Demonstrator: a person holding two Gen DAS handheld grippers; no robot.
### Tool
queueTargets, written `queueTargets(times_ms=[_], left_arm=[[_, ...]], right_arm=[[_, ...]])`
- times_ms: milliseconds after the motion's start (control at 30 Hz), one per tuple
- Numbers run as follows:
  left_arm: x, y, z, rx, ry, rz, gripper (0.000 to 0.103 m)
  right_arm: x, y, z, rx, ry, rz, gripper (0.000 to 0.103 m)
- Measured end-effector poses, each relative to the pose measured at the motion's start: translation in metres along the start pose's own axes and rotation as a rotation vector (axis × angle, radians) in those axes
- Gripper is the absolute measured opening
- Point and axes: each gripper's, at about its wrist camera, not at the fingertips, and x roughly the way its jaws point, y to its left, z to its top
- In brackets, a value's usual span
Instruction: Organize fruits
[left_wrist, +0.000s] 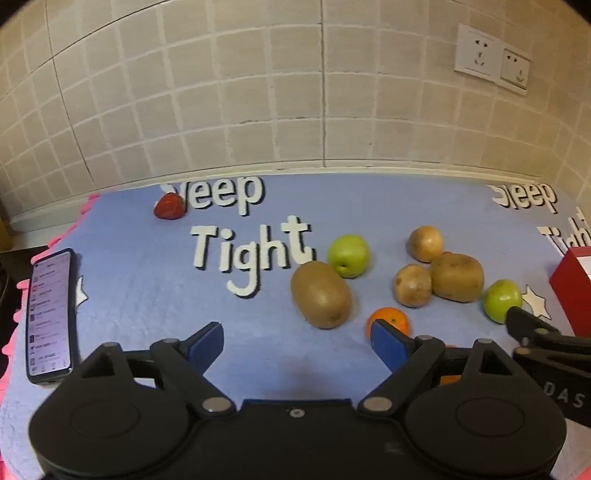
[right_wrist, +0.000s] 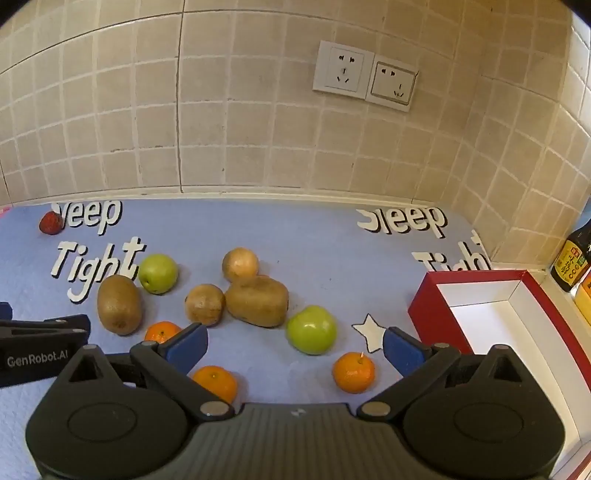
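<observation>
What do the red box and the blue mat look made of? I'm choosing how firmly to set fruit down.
Red box: apparently stiff cardboard, smooth red outside and matte white inside, with thin, crisply folded walls. Blue mat: seemingly soft textile, matte with a fine quilted-looking texture and printed white lettering; fibre cannot be told.

Blue mat (right_wrist: 295, 236) looks like soft matt cloth, finely textured. Wall tiles (right_wrist: 258, 147) matt beige, rough grout. Kiwis (right_wrist: 119, 304) fuzzy matt brown skin. Green apples (right_wrist: 311, 329) smooth, slightly glossy. Oranges (right_wrist: 353, 372) dimpled peel. Red box (right_wrist: 480, 306) matt cardboard, white inside. Phone (left_wrist: 50, 314) glossy screen. Gripper pads (right_wrist: 186, 347) matt blue, bodies black plastic.
</observation>
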Motion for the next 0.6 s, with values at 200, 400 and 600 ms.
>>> queueTargets(times_ms=[200,400,600], left_arm=[[-0.0036,0.0012,0.0017,0.012,0.002,-0.007,0.103],[-0.0067,0.0045,0.0018,0.005,-0.002,-0.007,0.103],[-0.0066,0.0024,0.0009,0.006,-0.002,-0.008,0.103]], right_arm=[[-0.0002,-0.0001,-0.0014,-0.003,0.001,0.004,0.102],[-0.0014,0.0007,-0.0035,0.000,0.007,0.015,0.102],[-0.0031,0.0007,-0.0041,-0.003,0.004,0.018,0.102]])
